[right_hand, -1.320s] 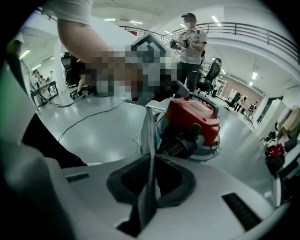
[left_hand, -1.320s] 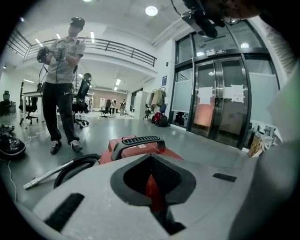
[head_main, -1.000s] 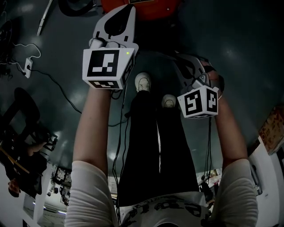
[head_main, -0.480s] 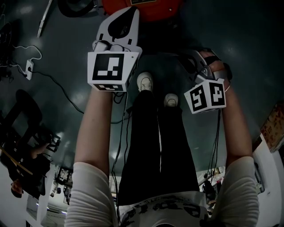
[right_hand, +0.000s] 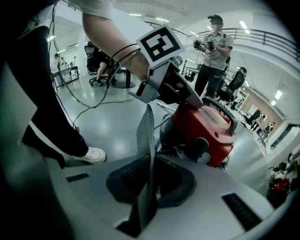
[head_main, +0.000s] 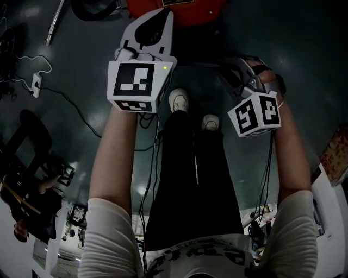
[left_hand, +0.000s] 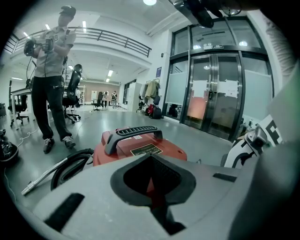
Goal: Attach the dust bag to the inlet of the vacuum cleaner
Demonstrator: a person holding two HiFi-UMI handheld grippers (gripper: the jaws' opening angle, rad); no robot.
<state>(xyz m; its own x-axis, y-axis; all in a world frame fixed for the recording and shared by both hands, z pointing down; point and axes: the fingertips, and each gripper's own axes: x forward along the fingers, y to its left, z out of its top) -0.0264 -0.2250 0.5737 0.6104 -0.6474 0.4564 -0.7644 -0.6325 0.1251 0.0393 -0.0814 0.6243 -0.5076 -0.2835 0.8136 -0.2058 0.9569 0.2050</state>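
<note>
The red vacuum cleaner (left_hand: 140, 146) stands on the floor just ahead of me, with a black handle on top; it also shows as the red vacuum body (right_hand: 206, 124) and at the head view's top edge (head_main: 176, 8). My right gripper (right_hand: 147, 187) is shut on the dust bag (right_hand: 146, 140), a thin grey sheet seen edge-on that stands up between the jaws. My left gripper (left_hand: 152, 180) points at the vacuum's top; its jaws are shut, and no object shows between them. In the head view the left gripper (head_main: 155, 19) reaches the vacuum, while the right gripper (head_main: 239, 73) hangs lower right.
A black hose (left_hand: 70, 166) with a metal wand (head_main: 54, 24) lies left of the vacuum. Cables and a power strip (head_main: 33, 81) cross the floor at left, near an office chair (head_main: 27, 136). Another person (right_hand: 213, 51) stands beyond the vacuum. My shoes (head_main: 178, 100) are just behind it.
The right gripper has rolled, its marker cube turning and drifting slightly up and right. The left gripper has edged a little toward the vacuum.
</note>
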